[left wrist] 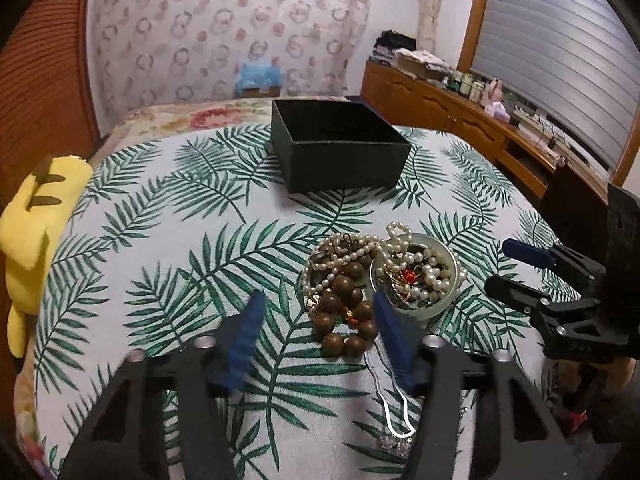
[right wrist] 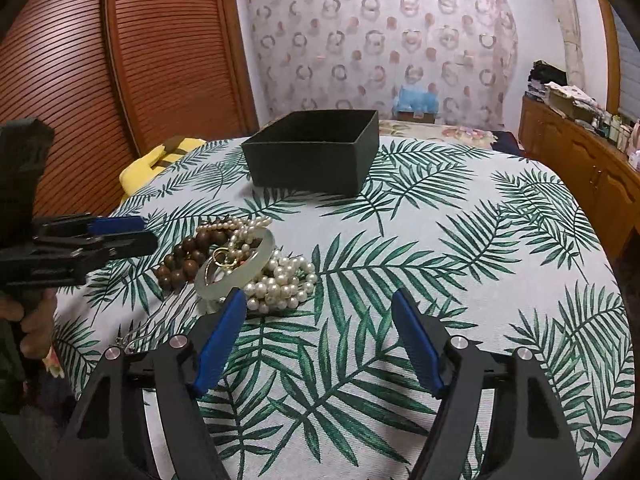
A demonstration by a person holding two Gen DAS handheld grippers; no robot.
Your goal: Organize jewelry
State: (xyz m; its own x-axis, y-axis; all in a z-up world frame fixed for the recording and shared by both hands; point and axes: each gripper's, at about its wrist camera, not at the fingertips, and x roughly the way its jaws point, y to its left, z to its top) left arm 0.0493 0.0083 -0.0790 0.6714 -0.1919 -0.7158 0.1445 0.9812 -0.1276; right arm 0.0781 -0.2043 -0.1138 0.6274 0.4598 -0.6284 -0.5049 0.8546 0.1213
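Note:
A pile of jewelry lies on the palm-leaf cloth: a brown wooden bead bracelet (left wrist: 344,312) (right wrist: 188,254), pearl strands (left wrist: 344,254) (right wrist: 280,280), a pale green jade bangle (left wrist: 416,276) (right wrist: 240,268) with small gold and red pieces inside, and a thin silver chain (left wrist: 394,412) (right wrist: 160,316). An open, empty black box (left wrist: 340,148) (right wrist: 316,152) stands farther back. My left gripper (left wrist: 320,312) (right wrist: 150,234) is open, its fingers either side of the wooden beads. My right gripper (right wrist: 320,304) (left wrist: 496,264) is open and empty, just right of the pearls.
A yellow plush toy (left wrist: 36,216) (right wrist: 148,168) lies at the cloth's left edge. A wooden sideboard (left wrist: 460,116) (right wrist: 592,160) with clutter runs along the right. A louvred wooden door (right wrist: 120,80) stands at the left.

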